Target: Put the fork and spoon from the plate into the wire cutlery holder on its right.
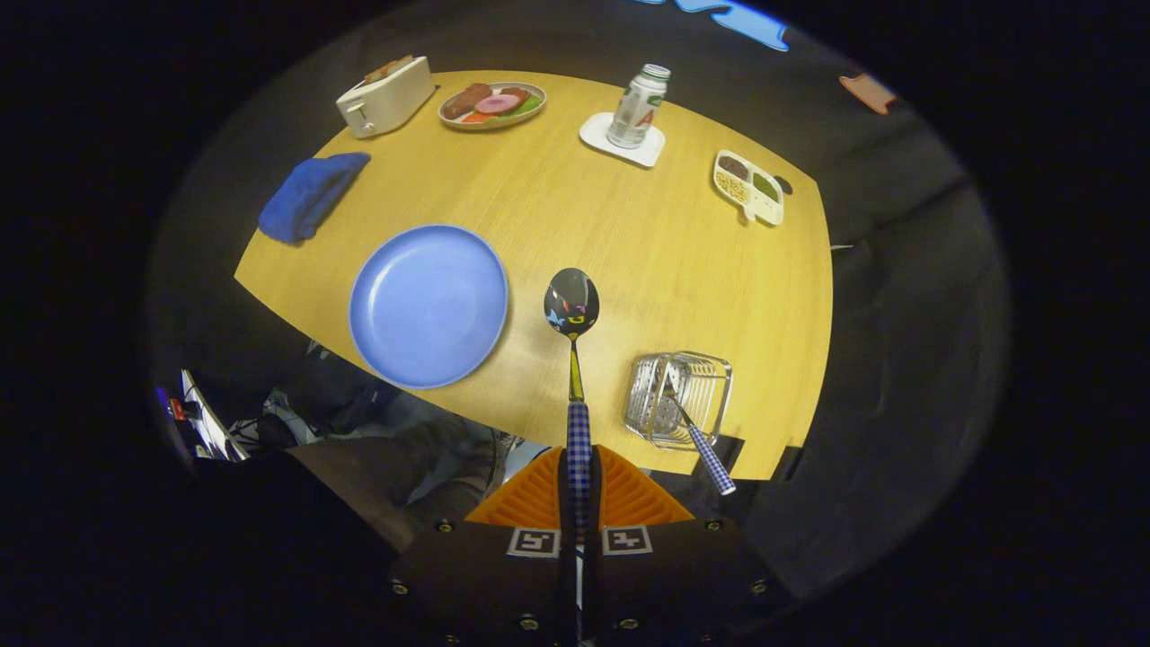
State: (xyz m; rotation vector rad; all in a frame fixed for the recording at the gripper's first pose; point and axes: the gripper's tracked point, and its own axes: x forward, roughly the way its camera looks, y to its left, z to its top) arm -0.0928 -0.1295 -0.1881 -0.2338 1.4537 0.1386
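**Inspector:** The gripper [579,490] is clamped on the spoon [572,310] by its checked handle, both fingers pressing it; the bowl stands out ahead at 12 o'clock, lifted over the table [629,252].

**Assessor:** And the holder?

**Inspector:** The wire cutlery holder [680,398] sits at about 2 o'clock from the fingers, the fork [696,436] already leaning in it, handle out toward the table's near edge. The blue plate [429,305], at 10 o'clock, is bare.

**Assessor:** Risk?

**Inspector:** Judged: a thin handle in a narrow hold may pivot; the descending spoon may strike the fork or the wire rim, tipping the light holder off the edge.
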